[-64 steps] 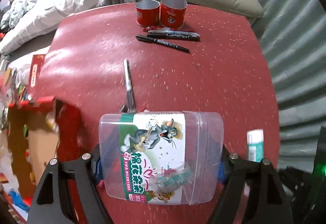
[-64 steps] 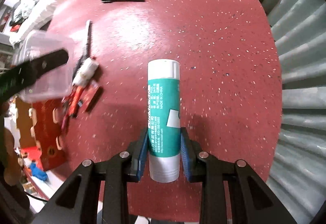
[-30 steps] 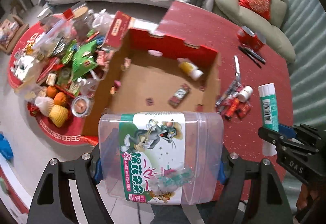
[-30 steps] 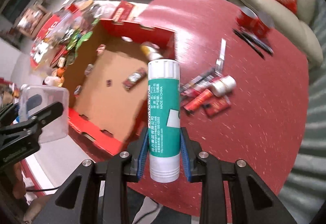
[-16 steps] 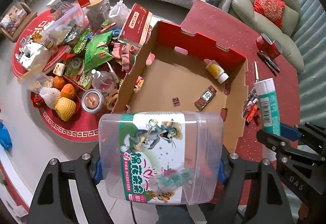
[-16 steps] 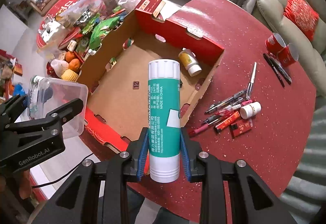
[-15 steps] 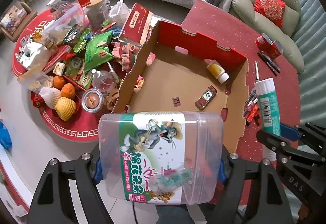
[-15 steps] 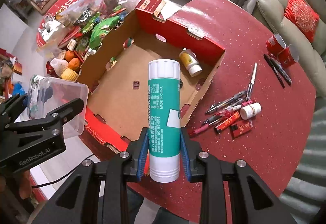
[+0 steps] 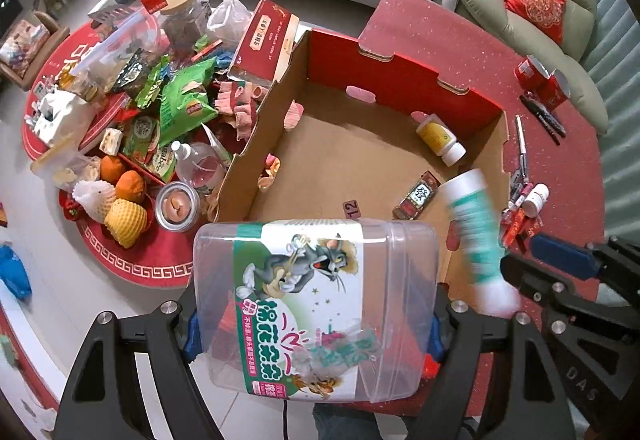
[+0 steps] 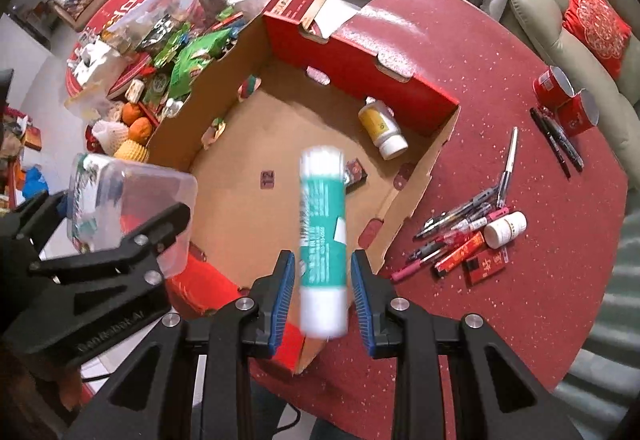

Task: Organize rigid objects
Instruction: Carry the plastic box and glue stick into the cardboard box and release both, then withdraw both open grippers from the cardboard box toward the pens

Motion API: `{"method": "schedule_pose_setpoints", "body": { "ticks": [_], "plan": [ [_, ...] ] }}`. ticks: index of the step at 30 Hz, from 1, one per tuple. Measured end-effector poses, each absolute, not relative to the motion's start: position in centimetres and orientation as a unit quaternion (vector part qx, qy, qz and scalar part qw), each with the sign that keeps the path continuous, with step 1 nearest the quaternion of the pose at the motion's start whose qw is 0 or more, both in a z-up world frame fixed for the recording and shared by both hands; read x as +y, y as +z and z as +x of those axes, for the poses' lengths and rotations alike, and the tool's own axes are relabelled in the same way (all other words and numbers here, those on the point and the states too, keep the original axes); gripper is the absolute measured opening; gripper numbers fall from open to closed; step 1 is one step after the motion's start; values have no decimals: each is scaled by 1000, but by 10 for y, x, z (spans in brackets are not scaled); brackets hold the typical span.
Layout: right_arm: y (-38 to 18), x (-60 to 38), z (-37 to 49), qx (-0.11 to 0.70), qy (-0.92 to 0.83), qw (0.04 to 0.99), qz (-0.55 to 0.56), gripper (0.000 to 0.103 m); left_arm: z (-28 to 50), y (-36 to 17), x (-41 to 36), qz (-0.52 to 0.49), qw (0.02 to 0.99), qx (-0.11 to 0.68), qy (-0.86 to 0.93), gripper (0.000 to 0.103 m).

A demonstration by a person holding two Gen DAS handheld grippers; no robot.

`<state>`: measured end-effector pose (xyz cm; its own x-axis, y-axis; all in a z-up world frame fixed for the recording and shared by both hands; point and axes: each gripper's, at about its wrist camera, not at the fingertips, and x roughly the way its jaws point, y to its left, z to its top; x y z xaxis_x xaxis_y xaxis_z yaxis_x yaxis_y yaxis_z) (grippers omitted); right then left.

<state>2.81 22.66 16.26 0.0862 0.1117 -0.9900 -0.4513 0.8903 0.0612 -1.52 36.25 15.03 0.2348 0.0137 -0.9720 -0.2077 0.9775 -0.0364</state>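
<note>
Right wrist view: the right gripper (image 10: 323, 294) has its blue pads spread slightly wider than the blurred green-and-white glue stick (image 10: 322, 236), which stands between them over the cardboard box (image 10: 416, 152); a gap shows at each side. Left of it, the left gripper (image 9: 316, 316) is clamped on a clear plastic container (image 9: 316, 304) with a cartoon label. Inside the box lie a yellow bottle (image 10: 380, 132) and a small packet (image 10: 355, 171). Beyond, pens (image 10: 460, 228) lie scattered on the red tabletop (image 10: 500, 320) near two red cups (image 10: 568, 100).
</note>
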Motion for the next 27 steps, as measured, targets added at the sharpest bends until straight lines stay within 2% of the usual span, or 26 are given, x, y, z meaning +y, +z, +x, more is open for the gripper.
{"method": "schedule_pose_setpoints", "body": {
  "ticks": [8, 10, 11, 12, 13, 14, 16, 27],
  "plan": [
    [149, 225, 49, 659, 187, 721, -104, 31, 0, 132, 358, -67, 777, 622, 71, 83],
    [147, 223, 48, 663, 189, 717, -101, 32, 2, 128, 356, -65, 775, 625, 67, 90],
    [146, 222, 48, 663, 184, 718, -105, 36, 2, 127, 355, -64, 774, 626, 68, 92],
    [145, 219, 47, 663, 180, 719, -107, 52, 2, 126, 355, -64, 774, 626, 67, 97],
    [145, 216, 46, 664, 172, 720, -107, 60, 2, 125, 356, -60, 774, 626, 71, 103],
    [146, 212, 46, 665, 166, 721, -101, 64, 1, 124, 358, -62, 776, 623, 73, 103],
    [147, 203, 45, 669, 160, 720, -86, 82, 0, 123, 360, -74, 776, 623, 69, 103],
    [162, 146, 21, 679, 113, 725, -40, 82, -9, 151, 339, -66, 788, 611, 39, 103]
  ]
}}
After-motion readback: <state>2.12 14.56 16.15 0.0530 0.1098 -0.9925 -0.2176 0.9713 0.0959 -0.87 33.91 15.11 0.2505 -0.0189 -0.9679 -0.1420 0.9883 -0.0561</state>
